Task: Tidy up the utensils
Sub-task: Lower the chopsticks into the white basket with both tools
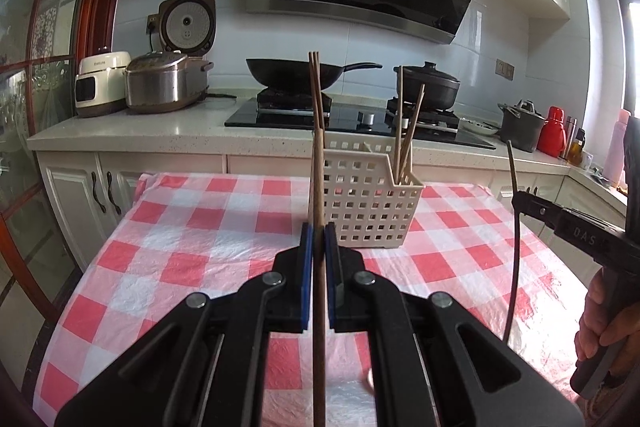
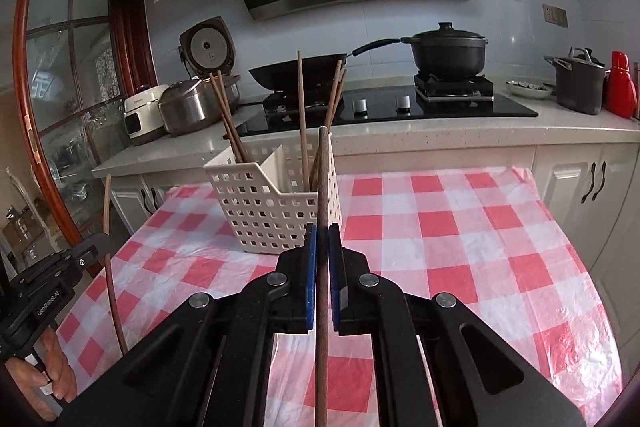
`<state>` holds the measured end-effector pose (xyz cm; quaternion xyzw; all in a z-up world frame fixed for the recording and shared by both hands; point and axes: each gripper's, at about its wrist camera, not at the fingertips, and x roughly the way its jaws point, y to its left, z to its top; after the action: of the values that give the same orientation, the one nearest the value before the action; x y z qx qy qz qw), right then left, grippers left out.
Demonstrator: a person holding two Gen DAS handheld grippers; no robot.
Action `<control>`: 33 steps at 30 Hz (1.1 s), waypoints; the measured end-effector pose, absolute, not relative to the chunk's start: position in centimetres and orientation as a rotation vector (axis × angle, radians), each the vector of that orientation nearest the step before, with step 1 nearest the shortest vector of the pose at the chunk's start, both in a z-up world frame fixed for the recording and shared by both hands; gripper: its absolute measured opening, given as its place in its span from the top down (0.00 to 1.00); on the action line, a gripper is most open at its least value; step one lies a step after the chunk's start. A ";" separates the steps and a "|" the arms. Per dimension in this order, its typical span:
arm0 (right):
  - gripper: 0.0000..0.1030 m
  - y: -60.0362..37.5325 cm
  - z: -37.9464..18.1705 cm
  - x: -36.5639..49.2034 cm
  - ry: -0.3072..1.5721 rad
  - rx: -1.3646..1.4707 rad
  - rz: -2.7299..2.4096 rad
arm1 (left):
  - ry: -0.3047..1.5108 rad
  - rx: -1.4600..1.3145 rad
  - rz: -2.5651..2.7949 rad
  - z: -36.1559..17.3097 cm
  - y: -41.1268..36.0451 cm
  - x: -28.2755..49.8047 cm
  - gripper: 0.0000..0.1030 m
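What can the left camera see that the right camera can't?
Only the left camera: the right tongs from the side, and an orange bottle on the counter. Only the right camera: the left tongs from the side. Both: the white basket holding chopsticks, the checked cloth, the wok and a chopstick pinched in each tongs.

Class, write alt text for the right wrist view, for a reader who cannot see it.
The right gripper is shut on a wooden chopstick, held upright before a white perforated basket that already holds several chopsticks, on a red-and-white checked tablecloth. At left, the left gripper holds another chopstick; behind is a kitchen counter with a hob.
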<state>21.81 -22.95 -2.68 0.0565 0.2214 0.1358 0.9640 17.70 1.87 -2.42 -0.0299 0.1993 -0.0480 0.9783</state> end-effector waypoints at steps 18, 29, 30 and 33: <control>0.94 -22.1 0.1 20.1 0.358 0.082 0.295 | 0.316 -0.034 -0.107 0.4 1.0 17.1 0.94; 0.94 -21.8 2.6 21.8 0.332 0.033 0.296 | 0.275 -0.014 -0.135 4.3 -0.4 20.1 0.94; 0.94 -21.8 2.9 22.1 0.331 0.029 0.299 | 0.274 -0.010 -0.138 4.8 -0.6 20.7 0.94; 0.94 -21.7 3.8 23.2 0.325 0.023 0.302 | 0.279 -0.007 -0.145 6.1 -1.0 22.2 0.94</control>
<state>23.17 -21.70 3.82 0.0116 0.1614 0.1497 0.9754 22.18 -0.95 6.09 -0.0033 0.1387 -0.0723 0.9877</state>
